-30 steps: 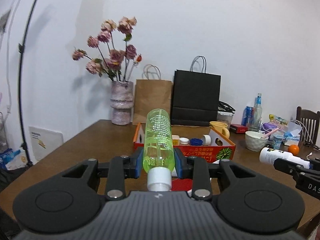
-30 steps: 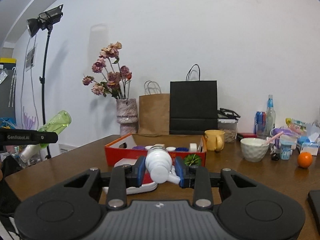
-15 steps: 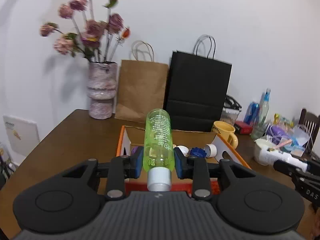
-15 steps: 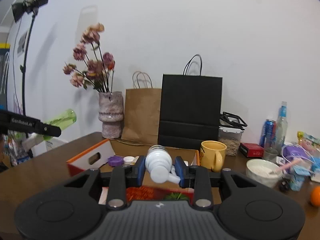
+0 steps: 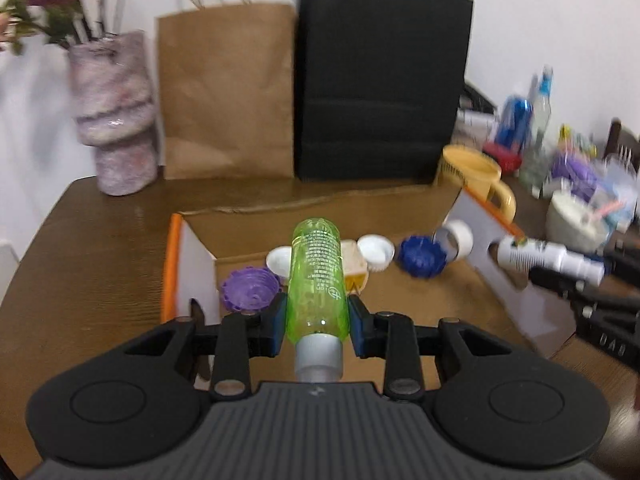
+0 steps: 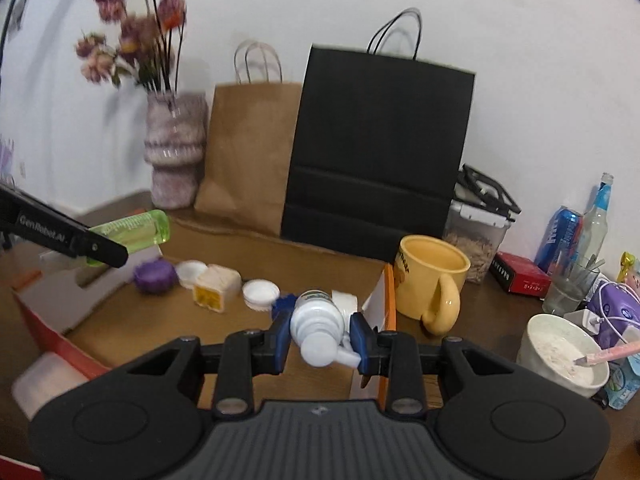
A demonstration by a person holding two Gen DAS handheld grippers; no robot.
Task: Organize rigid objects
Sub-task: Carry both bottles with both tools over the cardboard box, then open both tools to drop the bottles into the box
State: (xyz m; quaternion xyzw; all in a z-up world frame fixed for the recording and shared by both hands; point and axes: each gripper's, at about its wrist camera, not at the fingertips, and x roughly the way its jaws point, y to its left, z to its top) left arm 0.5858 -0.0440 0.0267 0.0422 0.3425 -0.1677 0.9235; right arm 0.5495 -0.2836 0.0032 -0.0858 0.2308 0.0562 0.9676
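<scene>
My left gripper (image 5: 317, 328) is shut on a green clear bottle (image 5: 316, 280) with a white cap, held over the open cardboard box (image 5: 192, 256). The bottle also shows in the right wrist view (image 6: 132, 230). My right gripper (image 6: 320, 338) is shut on a white pump bottle (image 6: 318, 320), above the box's right wall (image 6: 380, 304). That bottle also shows in the left wrist view (image 5: 548, 258). Inside the box lie a purple lid (image 5: 250, 288), a blue lid (image 5: 422, 256), white lids (image 5: 376, 250) and a yellow-labelled block (image 6: 214, 288).
A yellow mug (image 6: 432, 280) stands right of the box. Behind are a brown paper bag (image 5: 228, 92), a black bag (image 5: 380, 92) and a flower vase (image 5: 116, 120). A white bowl (image 6: 564, 352), cans, a glass bottle and clutter crowd the right side.
Both grippers have moved forward and tilted down over the box, each still holding its bottle. The box's inside now fills the views.
</scene>
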